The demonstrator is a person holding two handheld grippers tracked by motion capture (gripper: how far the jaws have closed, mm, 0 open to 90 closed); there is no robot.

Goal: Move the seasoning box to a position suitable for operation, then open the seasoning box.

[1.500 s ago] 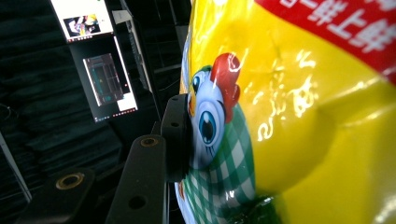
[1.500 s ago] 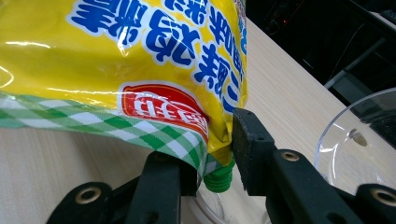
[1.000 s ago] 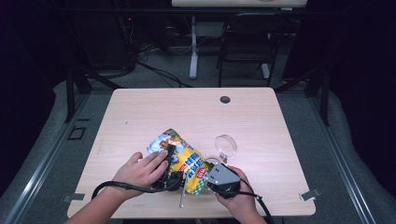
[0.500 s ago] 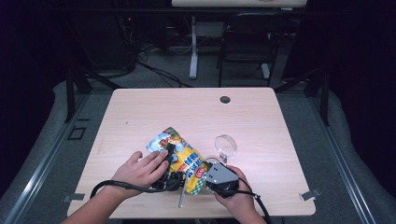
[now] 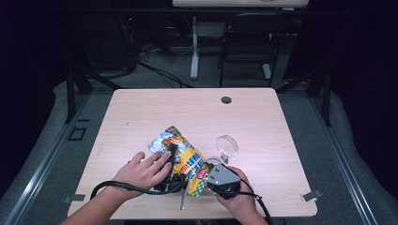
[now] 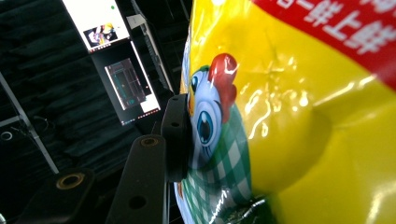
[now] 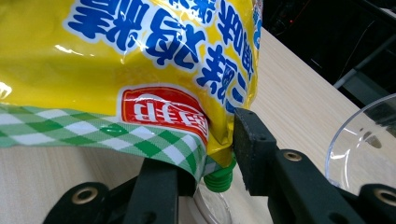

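The pouch (image 7: 116, 56) I'm watching is bright yellow, with blue lettering, a red label panel and a green-and-white check band along its lower edge. Its spout (image 7: 218, 179) is green. In the left gripper view, the pouch carries a cartoon chicken with a red comb. Both tools have black jaws. The surface (image 5: 197, 112) is pale wood-grain. The bowl (image 5: 226, 146) is clear.
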